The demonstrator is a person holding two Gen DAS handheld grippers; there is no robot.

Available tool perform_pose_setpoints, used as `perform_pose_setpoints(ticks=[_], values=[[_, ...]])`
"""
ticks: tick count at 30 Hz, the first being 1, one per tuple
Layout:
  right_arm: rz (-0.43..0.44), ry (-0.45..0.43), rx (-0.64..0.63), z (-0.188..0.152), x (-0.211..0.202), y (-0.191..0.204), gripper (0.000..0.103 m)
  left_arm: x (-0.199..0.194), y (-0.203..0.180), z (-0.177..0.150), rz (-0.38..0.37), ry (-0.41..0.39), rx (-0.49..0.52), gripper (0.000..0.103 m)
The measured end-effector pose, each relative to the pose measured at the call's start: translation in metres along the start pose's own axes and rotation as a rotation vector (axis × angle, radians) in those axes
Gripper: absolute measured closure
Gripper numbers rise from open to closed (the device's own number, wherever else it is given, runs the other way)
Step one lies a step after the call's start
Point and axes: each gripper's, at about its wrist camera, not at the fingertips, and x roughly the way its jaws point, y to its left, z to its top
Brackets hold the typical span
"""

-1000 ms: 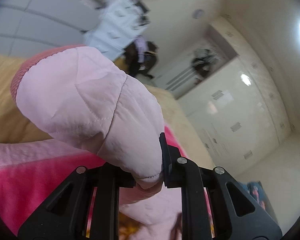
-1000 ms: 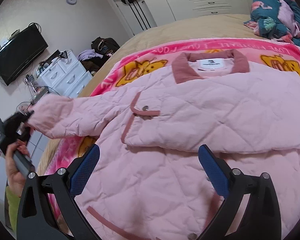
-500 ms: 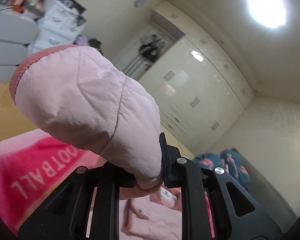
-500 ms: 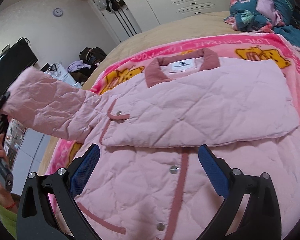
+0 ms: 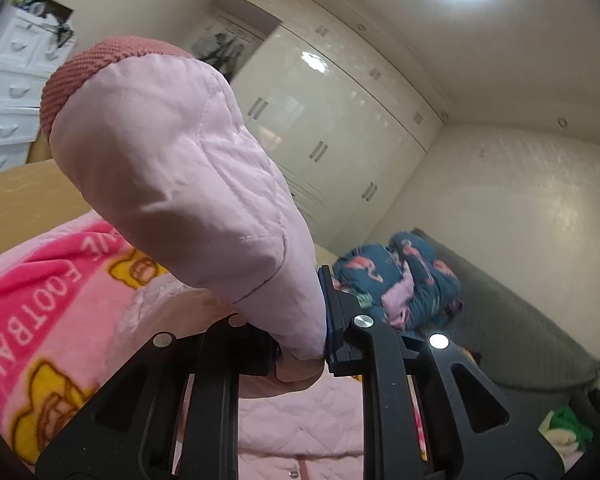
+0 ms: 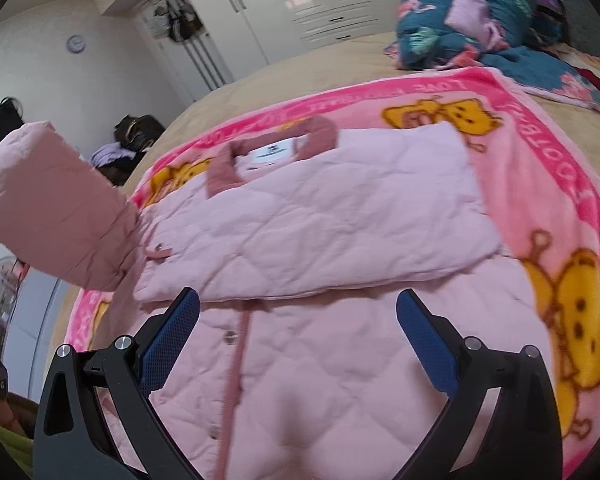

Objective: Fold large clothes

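Sleeve point(image 5: 172, 184) clamped in left claw point(image 5: 300, 344), lifted for folding across jacket point(image 6: 320, 232); right claw point(image 6: 298, 336) hovers wide open, nothing btwn.

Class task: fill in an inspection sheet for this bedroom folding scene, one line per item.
Surface: tan bed under a pink cartoon-bear blanket.
Job's things: pale pink quilted jacket lying flat, one sleeve already folded across; other sleeve lifted.
Clutter: crumpled teal flamingo bedding.
Grippers: left tongs shut on the sleeve; right tongs open, empty.
Cables: nothing seen.
Surroundings: glossy white wardrobes, white drawer chest.
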Motion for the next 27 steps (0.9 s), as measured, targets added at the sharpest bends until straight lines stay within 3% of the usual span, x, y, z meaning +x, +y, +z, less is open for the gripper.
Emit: perform_pose_setpoints(ticks=[9, 17, 27], values=[[-0.064, -0.068, 0.091, 0.009, -0.029, -0.046, 0.005, 0.027, -0.024, -0.029, -0.094, 0.102, 0.115, 0.093], [-0.074, -0.088, 0.178, 0.009, -0.038, -0.068, 0.005, 0.067, -0.042, -0.075, -0.140, 0.269, 0.175, 0.092], [-0.071, -0.094, 0.245, 0.004, -0.040, -0.082, 0.005, 0.107, -0.040, -0.155, -0.101, 0.501, 0.323, 0.091]])
